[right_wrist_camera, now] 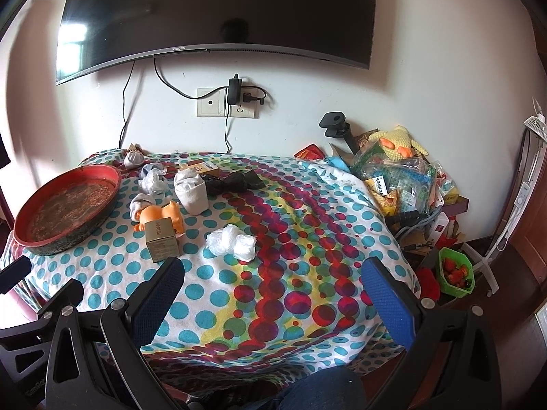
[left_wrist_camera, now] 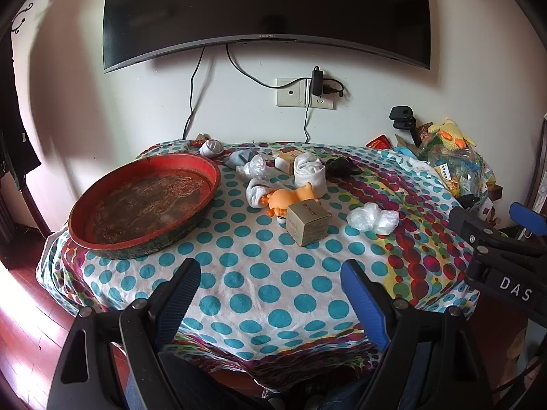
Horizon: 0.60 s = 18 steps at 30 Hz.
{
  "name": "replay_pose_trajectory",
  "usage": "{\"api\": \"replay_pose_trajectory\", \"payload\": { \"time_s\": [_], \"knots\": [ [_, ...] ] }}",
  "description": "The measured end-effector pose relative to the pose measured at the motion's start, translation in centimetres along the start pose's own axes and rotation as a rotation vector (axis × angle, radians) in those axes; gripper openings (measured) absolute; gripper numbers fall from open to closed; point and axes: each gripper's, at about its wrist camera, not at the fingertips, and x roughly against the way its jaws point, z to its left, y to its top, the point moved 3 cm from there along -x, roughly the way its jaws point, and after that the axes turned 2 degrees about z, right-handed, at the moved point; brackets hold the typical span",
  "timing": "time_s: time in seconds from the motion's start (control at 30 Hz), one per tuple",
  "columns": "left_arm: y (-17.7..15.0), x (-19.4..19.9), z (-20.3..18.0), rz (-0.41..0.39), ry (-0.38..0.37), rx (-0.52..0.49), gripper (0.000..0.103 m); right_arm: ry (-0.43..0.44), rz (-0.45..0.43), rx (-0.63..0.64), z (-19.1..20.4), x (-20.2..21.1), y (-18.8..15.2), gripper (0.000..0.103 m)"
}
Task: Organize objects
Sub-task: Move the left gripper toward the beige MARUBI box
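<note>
A: The room has a white wall with a large dark flat television (left_wrist_camera: 266,10), and under it a table covered by a white cloth printed with teal and red dots (left_wrist_camera: 246,273). What lies ahead of the jaws?

B: The biggest thing is the round red shallow tray with a dirty inside (left_wrist_camera: 143,201). It sits ahead and to the left of the left gripper (left_wrist_camera: 270,287), well apart from it. I judge it stiff and rather heavy; the raised rim is the place to take it.

A: And the smaller things?

B: Straight ahead of the left jaws, near the middle of the table, there is a rolled white sock (left_wrist_camera: 307,171), which looks soft and light and can be pinched anywhere. Just before it lies an orange plastic toy animal (left_wrist_camera: 290,198), smooth, maybe slippery. Touching the toy stands a small gold cardboard box (left_wrist_camera: 307,222), light but easy to crush, so its flat sides are best. A crumpled clear plastic bag (right_wrist_camera: 230,241) is ahead of the right gripper (right_wrist_camera: 273,283), between its two fingers in the view; very light and it will deform.

A: Are the jaws holding something?

B: No. Both pairs stand wide apart and empty, hovering over the near edge of the table.
</note>
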Motion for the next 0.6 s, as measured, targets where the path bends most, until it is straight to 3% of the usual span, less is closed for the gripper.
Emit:
{"api": "replay_pose_trajectory", "payload": {
  "time_s": [0.6],
  "knots": [
    [-0.27,-0.56,0.34,0.022,0.004,0.007,0.086,0.009,0.011,-0.003,0.05,-0.22,-0.33,0.103]
  ]
}}
